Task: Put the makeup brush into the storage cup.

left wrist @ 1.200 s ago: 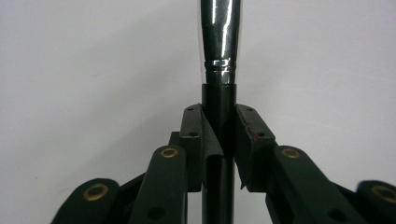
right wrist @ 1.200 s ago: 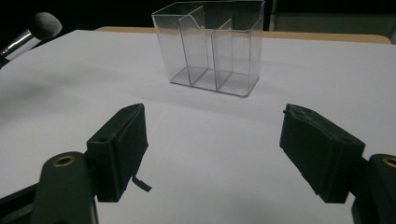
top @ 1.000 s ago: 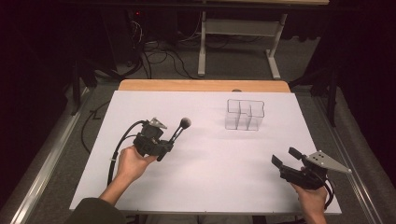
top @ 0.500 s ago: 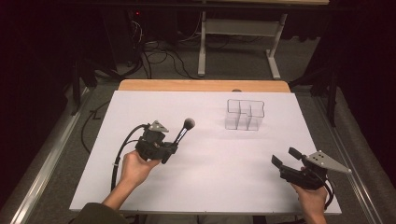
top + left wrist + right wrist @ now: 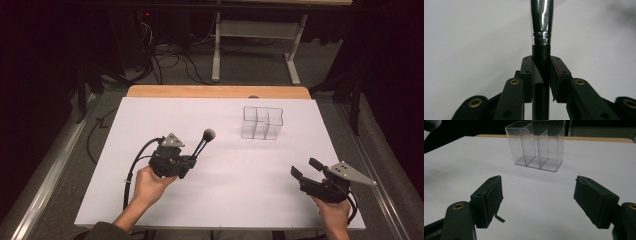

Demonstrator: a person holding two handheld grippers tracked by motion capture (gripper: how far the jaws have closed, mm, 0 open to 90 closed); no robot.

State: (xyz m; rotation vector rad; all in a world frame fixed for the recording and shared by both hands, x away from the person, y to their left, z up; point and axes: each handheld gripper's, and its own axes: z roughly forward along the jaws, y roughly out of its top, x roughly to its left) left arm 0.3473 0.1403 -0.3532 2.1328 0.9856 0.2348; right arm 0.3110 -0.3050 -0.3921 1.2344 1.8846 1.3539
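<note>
Black-handled makeup brush with chrome ferrule (image 5: 542, 22) clamped by left gripper (image 5: 191, 161) jaws above white surface (image 5: 235, 170); light, stiff, slick, best gripped on handle; right gripper (image 5: 306, 170) jaws wide, empty

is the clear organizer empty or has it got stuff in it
Empty: the clear organizer shows only bare see-through compartments; the makeup brush is held apart from it.

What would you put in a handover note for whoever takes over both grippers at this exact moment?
Left gripper: jaws shut on the black handle of the makeup brush, bristle head up and tilted toward the clear organizer, held above the table.
Right gripper: jaws open and holding nothing, low near the table's front right edge.
Done: brush picked up.
Left: probably stand the brush in one of the organizer's compartments; all look vacant.
</note>
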